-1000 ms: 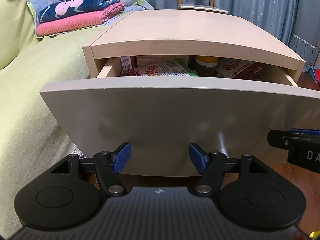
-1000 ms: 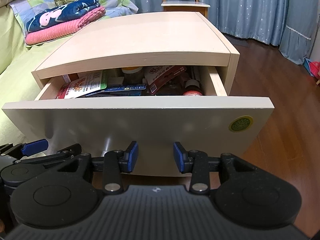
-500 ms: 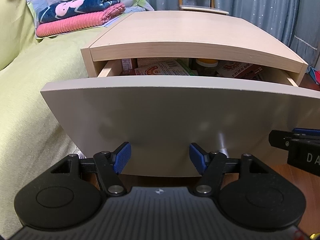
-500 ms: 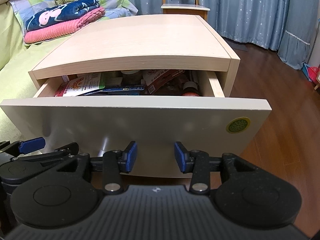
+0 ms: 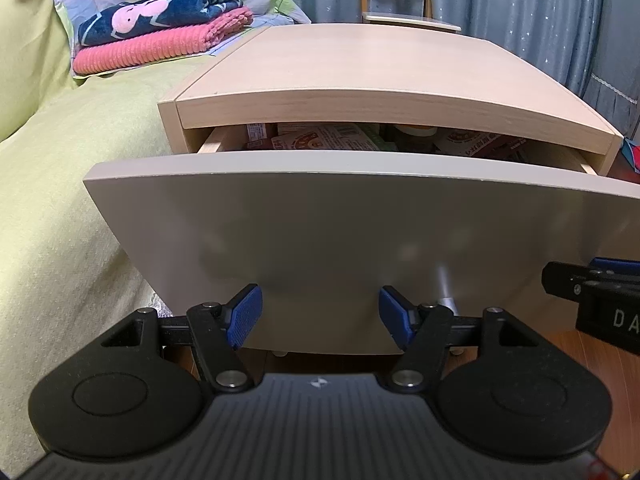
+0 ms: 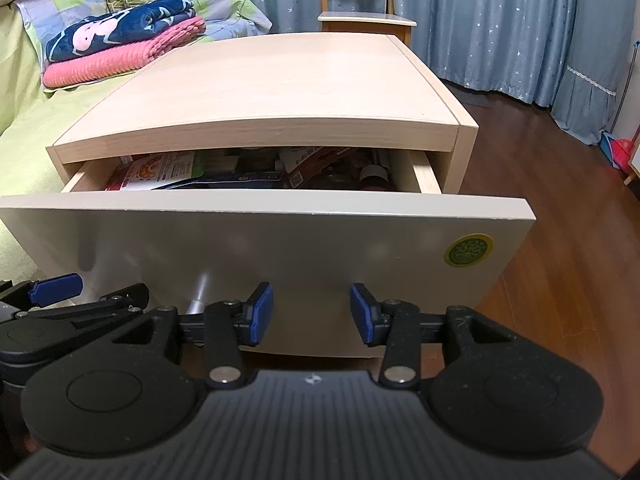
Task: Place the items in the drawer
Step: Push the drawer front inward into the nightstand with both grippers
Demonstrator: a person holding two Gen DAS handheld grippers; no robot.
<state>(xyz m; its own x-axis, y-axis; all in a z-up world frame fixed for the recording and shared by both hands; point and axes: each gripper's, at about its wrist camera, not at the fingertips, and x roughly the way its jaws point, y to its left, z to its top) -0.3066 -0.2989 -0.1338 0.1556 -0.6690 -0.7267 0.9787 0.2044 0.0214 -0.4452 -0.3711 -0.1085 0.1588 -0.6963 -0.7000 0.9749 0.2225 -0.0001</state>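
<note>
Bedroom: green-covered bed [image 5: 60, 200] at left with folded blankets [image 5: 160, 28], blue star curtains [image 6: 500, 20] behind, dark wood floor [image 6: 560, 260]. Pale wooden nightstand [image 6: 272, 92] beside bed; its drawer [image 6: 260, 240] partly pulled out, packed with packets [image 6: 160, 170] and a bottle [image 6: 374, 176]. Left tool [image 5: 320, 316] and right tool [image 6: 312, 318] both low before drawer front, fingers wide apart, holding nothing; contact with panel unclear.

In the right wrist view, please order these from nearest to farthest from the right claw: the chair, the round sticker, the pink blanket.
From the right claw:
1. The round sticker, on the drawer front, to the right.
2. The pink blanket, folded on the bed, far to the left.
3. The chair, behind the nightstand, by the curtains.
</note>
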